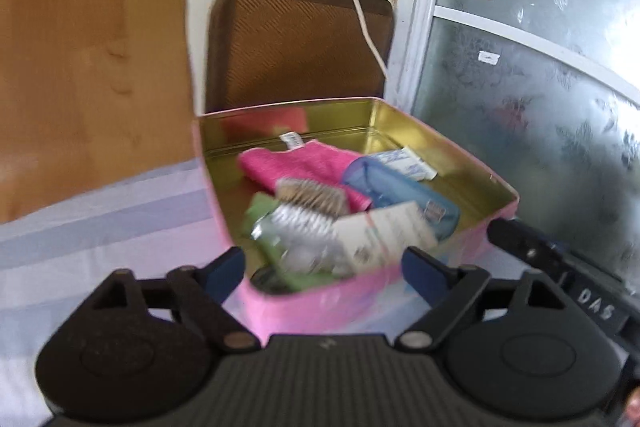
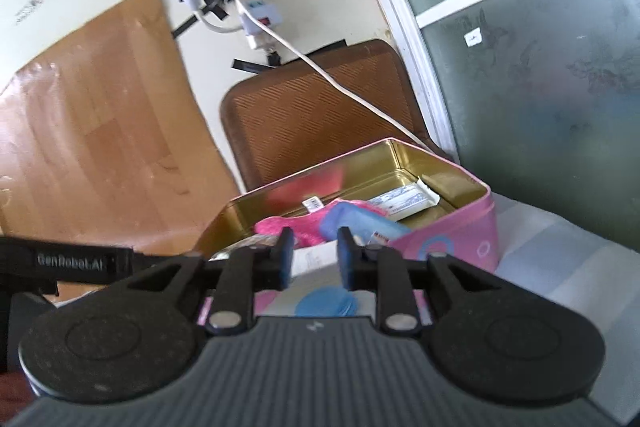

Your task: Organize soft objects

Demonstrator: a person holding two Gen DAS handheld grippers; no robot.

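Note:
A pink tin box point(image 1: 224, 195) with a gold inside stands open on a striped cloth. In it lie a pink fuzzy cloth point(image 1: 304, 163), a blue pouch point(image 1: 396, 191), a white wrapped pack point(image 1: 404, 161), a silvery packet point(image 1: 304, 227), a green item point(image 1: 280, 263) and a white card point(image 1: 380, 231). My left gripper point(image 1: 324, 267) is open and empty at the box's near corner. My right gripper point(image 2: 314, 257) is open with a narrow gap, empty, just before the box point(image 2: 460, 231); the pink cloth point(image 2: 280, 227) and blue pouch point(image 2: 356, 223) show beyond it.
A brown woven chair back point(image 1: 296, 43) stands behind the box. A white cable point(image 1: 360, 11) hangs from a power strip point(image 2: 256, 11) on the wall. A frosted glass door point(image 1: 540, 87) is at right, a wooden panel point(image 1: 88, 67) at left. The other gripper's black body point(image 1: 560, 275) lies right of the box.

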